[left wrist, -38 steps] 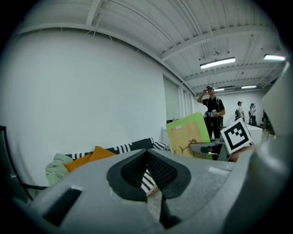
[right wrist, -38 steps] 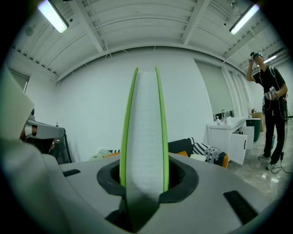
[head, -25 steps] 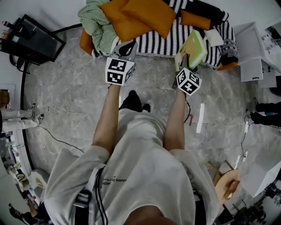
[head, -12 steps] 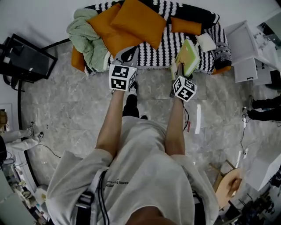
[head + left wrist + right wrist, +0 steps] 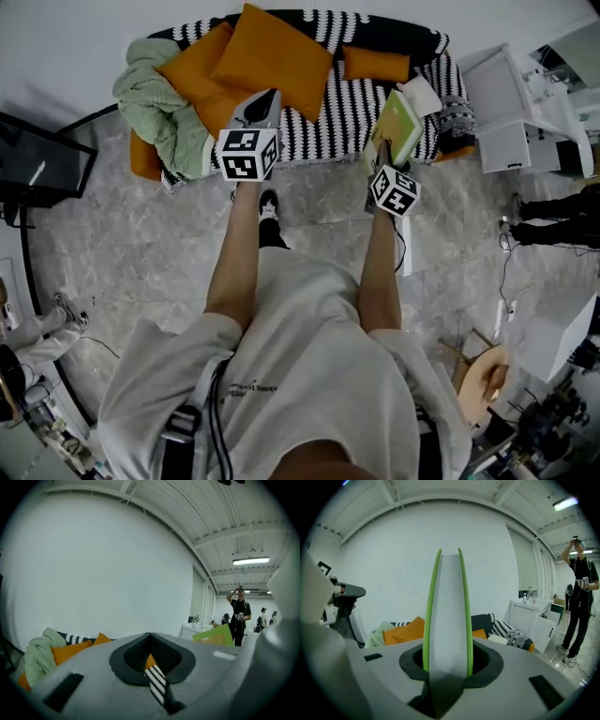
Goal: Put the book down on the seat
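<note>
**Book clamped in right claw, off the seat**

The right claw [image 5: 384, 145] grips the green book [image 5: 401, 124] by its lower edge. In the right gripper view the book [image 5: 449, 616] stands upright between the jaws. Its two green covers sit against the dark pads on either side and its pale page block faces the camera. The book fills the right claw [image 5: 448, 665] from pad to pad and rises well above it.

From the head view the book is tilted, its upper end leaning away from the person. It hangs over the right part of the striped sofa [image 5: 352, 98], near the front edge of the seat and just beside a small white pillow [image 5: 424, 94]. The right gripper view shows the sofa low and behind the book, so the book is in the air and not lying on the seat.

The left claw [image 5: 260, 103] is held out over the sofa's front edge, below the big orange cushions [image 5: 277, 56] and right of a green blanket [image 5: 159, 108]. Its jaws are drawn together to a thin slit with nothing between them. Through the slit the left gripper view [image 5: 151, 660] shows only stripes and a bit of orange
</note>
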Demonstrator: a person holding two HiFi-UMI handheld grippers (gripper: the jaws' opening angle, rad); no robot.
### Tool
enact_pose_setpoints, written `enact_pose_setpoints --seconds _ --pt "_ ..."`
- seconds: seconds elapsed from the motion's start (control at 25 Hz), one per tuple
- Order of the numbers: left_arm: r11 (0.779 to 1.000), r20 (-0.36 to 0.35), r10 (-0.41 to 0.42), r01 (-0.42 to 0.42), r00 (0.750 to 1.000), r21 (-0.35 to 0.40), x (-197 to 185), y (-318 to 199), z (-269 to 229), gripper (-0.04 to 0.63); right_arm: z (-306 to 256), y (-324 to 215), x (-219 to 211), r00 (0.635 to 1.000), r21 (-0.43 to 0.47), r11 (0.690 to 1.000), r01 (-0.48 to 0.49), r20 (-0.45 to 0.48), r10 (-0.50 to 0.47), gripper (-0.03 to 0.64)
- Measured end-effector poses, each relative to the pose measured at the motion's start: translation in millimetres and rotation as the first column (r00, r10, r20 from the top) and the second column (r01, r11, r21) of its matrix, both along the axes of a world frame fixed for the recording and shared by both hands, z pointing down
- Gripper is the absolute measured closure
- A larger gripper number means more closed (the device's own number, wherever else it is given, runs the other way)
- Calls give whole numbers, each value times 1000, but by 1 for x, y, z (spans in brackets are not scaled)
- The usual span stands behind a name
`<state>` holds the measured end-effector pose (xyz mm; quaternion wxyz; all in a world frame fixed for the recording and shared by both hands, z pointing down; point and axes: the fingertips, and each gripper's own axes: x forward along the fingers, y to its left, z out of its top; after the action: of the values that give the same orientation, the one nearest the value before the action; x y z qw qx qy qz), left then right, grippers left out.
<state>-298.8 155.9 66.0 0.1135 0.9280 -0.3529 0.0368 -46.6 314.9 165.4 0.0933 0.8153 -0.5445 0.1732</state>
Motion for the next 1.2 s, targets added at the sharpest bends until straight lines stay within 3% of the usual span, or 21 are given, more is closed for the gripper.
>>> enact_pose_setpoints --seconds 0.32,0.6,0.8,1.04,1.2 --pt "994 -2 107 -107 994 -29 47 -65 3 586 -13 -54 15 999 -26 999 -40 -27 39 488" --pt "975 17 160 -156 987 -157 55 -109 68 586 36 -78 16 987 -85 988 -126 86 133 488" --pt "948 40 209 -192 977 -256 60 -118 129 586 76 -57 25 957 -162 960 -230 142 253 488" --pt "934 37 242 -222 970 -280 76 -145 147 586 90 -55 42 927 -194 930 -313 152 343 488" --pt "930 40 237 -215 971 -297 73 -155 151 586 93 -58 38 929 -217 925 -311 135 344 488"
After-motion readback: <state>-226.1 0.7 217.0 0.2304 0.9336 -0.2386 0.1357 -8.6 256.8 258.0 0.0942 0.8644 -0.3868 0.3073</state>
